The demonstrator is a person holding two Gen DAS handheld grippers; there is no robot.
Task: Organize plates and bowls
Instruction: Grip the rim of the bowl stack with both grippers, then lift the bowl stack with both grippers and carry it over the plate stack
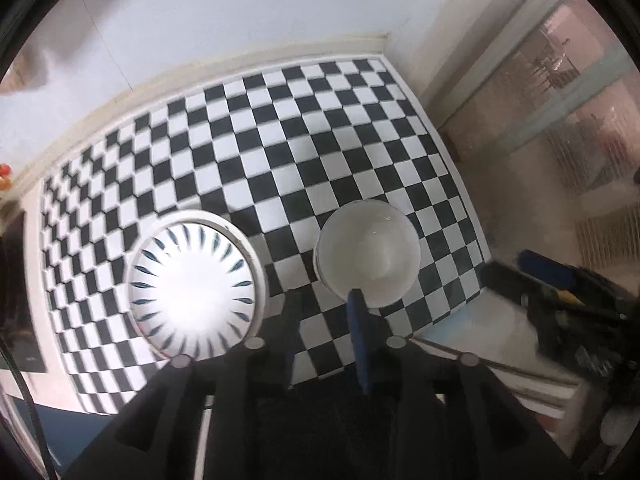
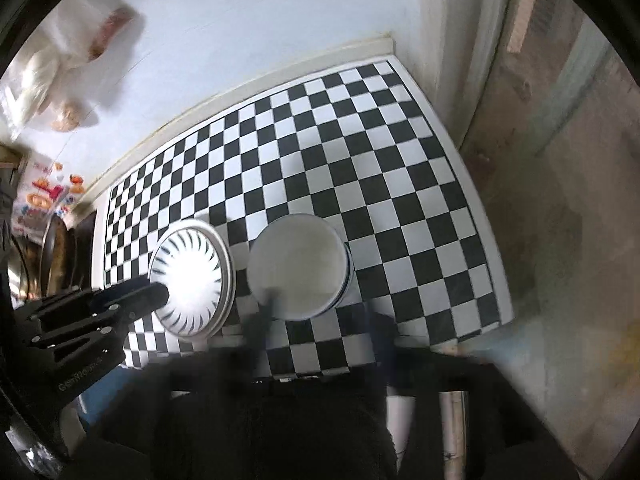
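Both pairs of jaws parted and empty, the left gripper (image 1: 326, 312) only narrowly and the right gripper (image 2: 320, 324) wide, hover above a stack of plain white ceramic bowls (image 2: 298, 266) beside stacked blue-streaked white plates (image 2: 188, 276) on the black-and-white chequered mat (image 2: 360, 152), apparently grouped by kind.

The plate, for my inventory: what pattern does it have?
White plate with dark blue dashes radiating around the rim; clearest in the left wrist view.
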